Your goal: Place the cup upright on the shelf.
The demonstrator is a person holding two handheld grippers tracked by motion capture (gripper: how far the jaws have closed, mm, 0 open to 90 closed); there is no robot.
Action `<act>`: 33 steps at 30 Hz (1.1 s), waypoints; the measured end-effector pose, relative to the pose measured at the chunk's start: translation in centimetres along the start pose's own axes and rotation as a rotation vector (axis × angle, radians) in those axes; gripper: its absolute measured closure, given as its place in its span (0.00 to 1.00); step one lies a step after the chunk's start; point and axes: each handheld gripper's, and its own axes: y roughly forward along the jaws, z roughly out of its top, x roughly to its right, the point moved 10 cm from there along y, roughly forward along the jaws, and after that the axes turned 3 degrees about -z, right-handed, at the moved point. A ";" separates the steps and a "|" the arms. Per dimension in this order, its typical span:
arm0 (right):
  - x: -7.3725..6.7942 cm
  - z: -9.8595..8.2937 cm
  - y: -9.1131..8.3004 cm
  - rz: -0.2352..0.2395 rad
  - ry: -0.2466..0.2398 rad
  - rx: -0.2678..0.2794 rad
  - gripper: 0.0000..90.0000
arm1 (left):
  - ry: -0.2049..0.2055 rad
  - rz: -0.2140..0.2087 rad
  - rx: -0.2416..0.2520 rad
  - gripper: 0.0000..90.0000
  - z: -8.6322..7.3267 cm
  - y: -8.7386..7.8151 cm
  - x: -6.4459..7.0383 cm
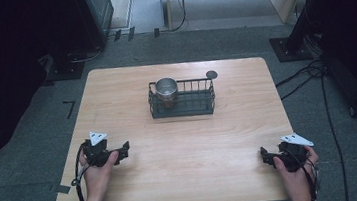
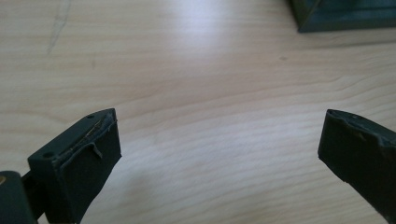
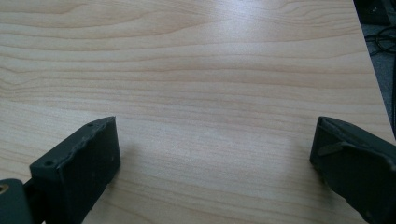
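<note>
A dark wire basket (image 1: 182, 99) stands at the middle back of the wooden table (image 1: 181, 145). A metal cup (image 1: 166, 90) sits upright in the basket's left end. My left gripper (image 1: 121, 150) rests low over the table's left front, held in a hand, open with nothing between its jaws. Its own view shows my left gripper (image 2: 219, 140) with jaws wide apart over bare wood and a corner of the basket (image 2: 343, 16) at the top right. My right gripper (image 1: 264, 156) is at the right front, open and empty. In its own view my right gripper (image 3: 215, 144) points over bare wood.
A small dark round disc (image 1: 211, 74) stands at the basket's right rear corner. Cables (image 1: 314, 73) lie on the grey carpet to the right of the table. Dark stands and equipment flank the table at the back left and right.
</note>
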 end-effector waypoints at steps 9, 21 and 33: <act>0.0 0.0 0.0 0.000 -0.002 0.000 0.01 | -0.010 0.085 -0.037 0.00 -2.8 -1.2 -3.6; 0.0 0.0 0.0 0.000 -0.002 -0.001 0.01 | -0.026 0.119 -0.038 0.00 -5.5 -3.5 -6.5; 0.0 0.0 0.0 0.000 -0.002 -0.002 0.01 | 0.019 0.105 -0.082 0.00 -5.7 -2.9 -6.8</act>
